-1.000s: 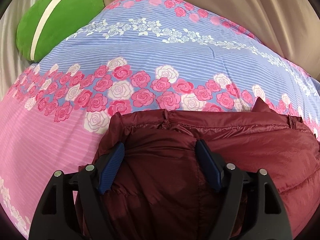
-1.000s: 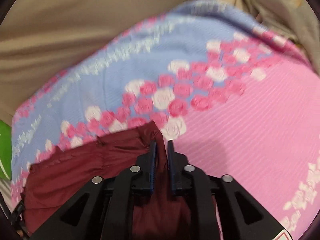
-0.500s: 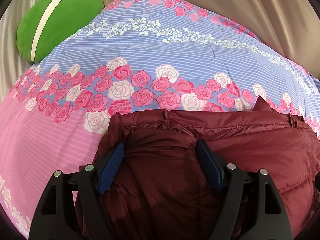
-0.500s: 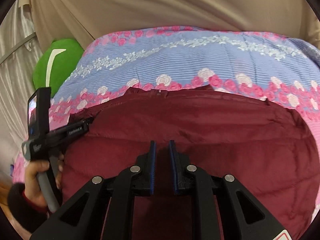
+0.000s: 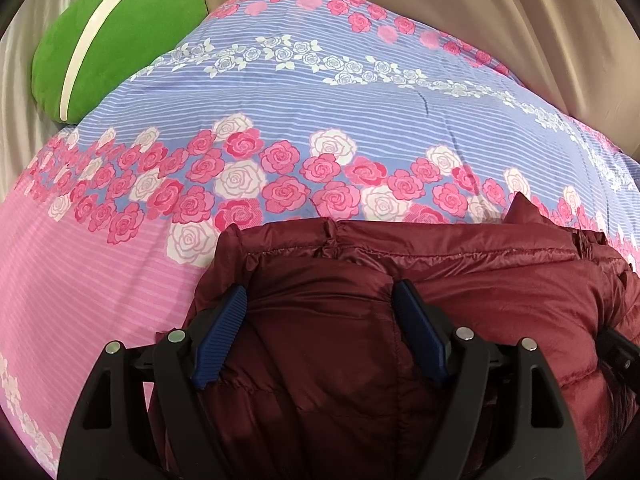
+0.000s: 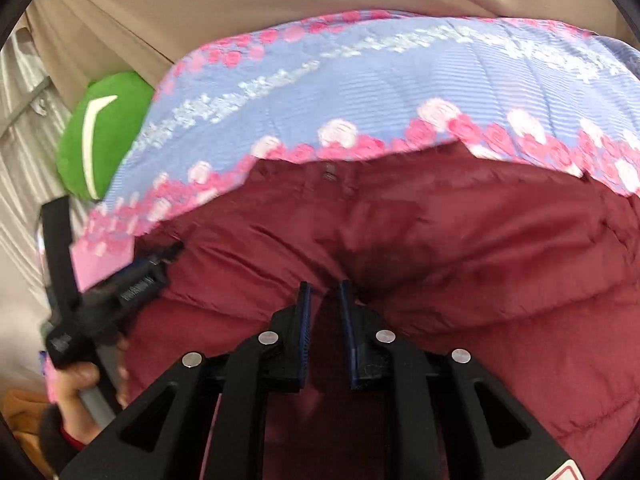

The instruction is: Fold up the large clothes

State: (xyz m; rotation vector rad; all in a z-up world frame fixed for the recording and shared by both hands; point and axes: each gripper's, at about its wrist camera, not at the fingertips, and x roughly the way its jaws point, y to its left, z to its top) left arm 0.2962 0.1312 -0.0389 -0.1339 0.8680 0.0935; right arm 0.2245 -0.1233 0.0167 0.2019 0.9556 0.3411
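Nearest, the left gripper (image 5: pixel 320 308) has its fingers spread wide over a puffy bulge of the maroon down jacket (image 5: pixel 460 280); whether they press it I cannot tell. The right gripper (image 6: pixel 323 300) has fingers nearly together, seemingly pinching a jacket layer. The jacket lies bunched on the floral bedspread (image 5: pixel 280 92), apparently partly folded and needing flattening, with a green cushion (image 5: pixel 108 36) beyond.
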